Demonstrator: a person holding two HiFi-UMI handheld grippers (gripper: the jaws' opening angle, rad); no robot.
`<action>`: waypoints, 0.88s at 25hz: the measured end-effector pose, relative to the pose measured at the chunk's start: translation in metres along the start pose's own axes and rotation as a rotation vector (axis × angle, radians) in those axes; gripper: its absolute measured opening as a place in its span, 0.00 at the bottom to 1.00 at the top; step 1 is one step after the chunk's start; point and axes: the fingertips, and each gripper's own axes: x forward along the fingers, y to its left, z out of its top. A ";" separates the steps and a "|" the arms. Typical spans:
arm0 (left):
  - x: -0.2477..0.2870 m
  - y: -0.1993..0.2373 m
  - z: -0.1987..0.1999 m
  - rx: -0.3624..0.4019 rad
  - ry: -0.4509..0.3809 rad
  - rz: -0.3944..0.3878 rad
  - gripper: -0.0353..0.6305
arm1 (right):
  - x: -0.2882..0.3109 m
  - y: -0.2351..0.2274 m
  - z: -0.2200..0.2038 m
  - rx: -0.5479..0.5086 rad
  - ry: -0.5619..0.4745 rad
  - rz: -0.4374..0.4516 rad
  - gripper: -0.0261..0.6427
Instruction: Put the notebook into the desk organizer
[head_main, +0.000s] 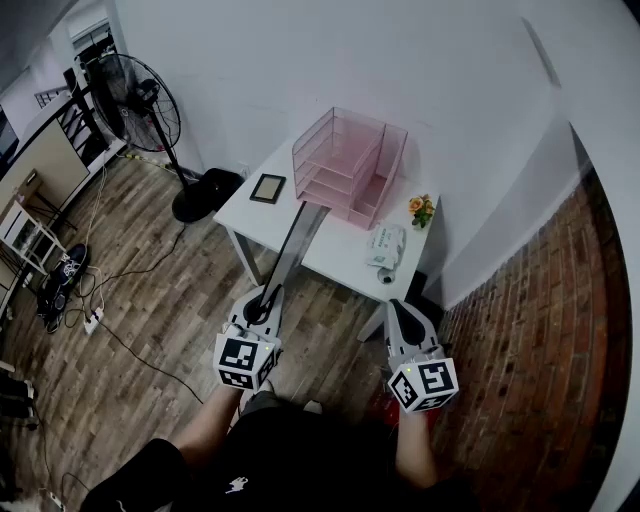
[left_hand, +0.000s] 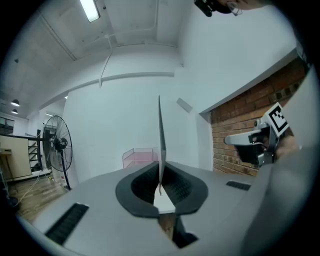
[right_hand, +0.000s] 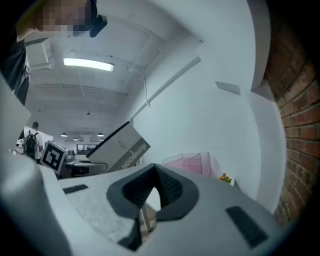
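— On the white table (head_main: 330, 262), what is entered?
— One pink desk organizer (head_main: 345, 165), tiered trays, at the wall side. Beside it are a small dark frame (head_main: 267, 188), flowers (head_main: 420, 208) and a white pack (head_main: 386, 243), possibly tissues.
— The notebook (head_main: 293, 245)?
— Off the table, on edge, far end pointing toward the organizer. The left gripper (head_main: 264, 302) is clamped on its near end.
— The right gripper (head_main: 403, 318)?
— Jaws together, nothing between them, beside the left.
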 end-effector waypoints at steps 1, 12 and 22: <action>0.002 0.000 0.000 0.000 -0.001 0.000 0.07 | 0.000 -0.001 0.000 0.011 -0.005 0.001 0.04; 0.007 -0.008 -0.005 -0.006 0.017 0.005 0.07 | 0.000 -0.014 -0.004 0.064 -0.014 -0.005 0.04; 0.010 -0.003 -0.017 -0.029 0.049 0.019 0.07 | 0.007 -0.013 -0.014 0.096 -0.007 0.024 0.04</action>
